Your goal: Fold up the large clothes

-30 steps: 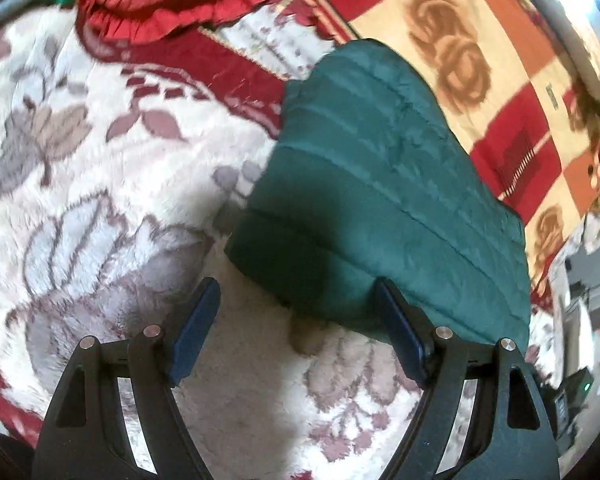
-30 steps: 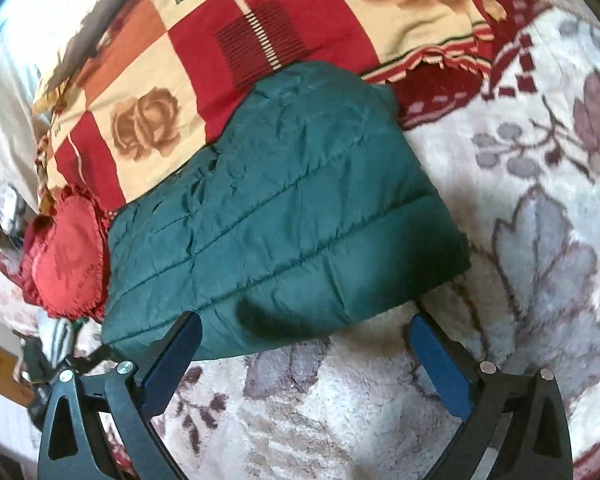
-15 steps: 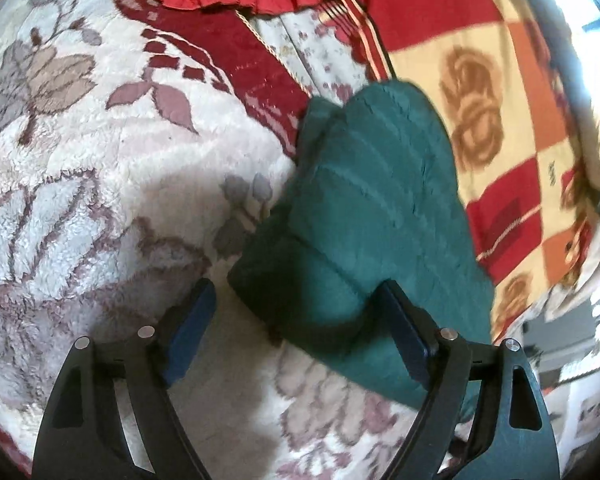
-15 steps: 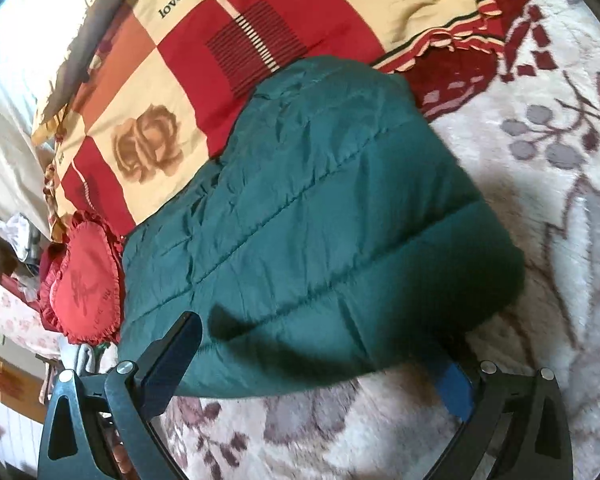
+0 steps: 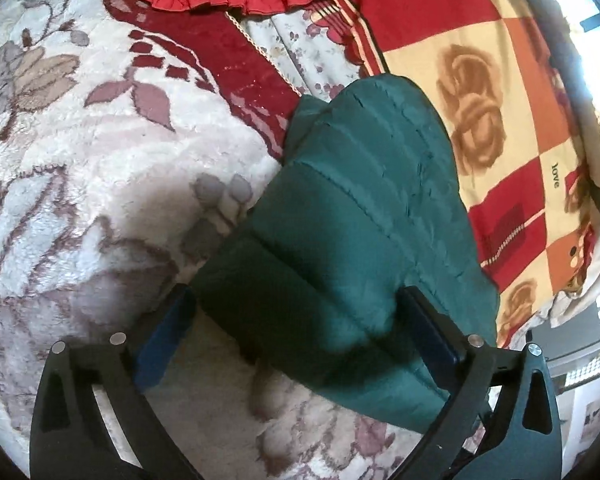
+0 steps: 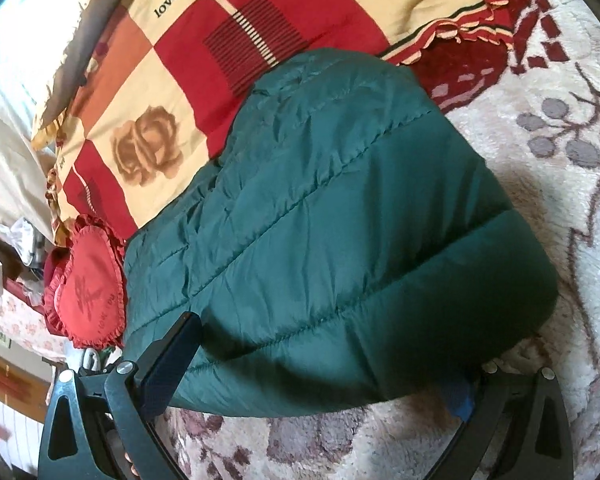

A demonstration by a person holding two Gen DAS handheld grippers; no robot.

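Both grippers have closed in on the green quilted jacket [image 6: 320, 232], folded on the pale floral blanket [image 5: 80, 160] with its far end on the red patchwork quilt [image 6: 180, 80]. Left gripper [image 5: 300, 320] is opening, jacket's near edge between unpressed pads; right gripper [image 6: 320, 360] is spread wide astride it.
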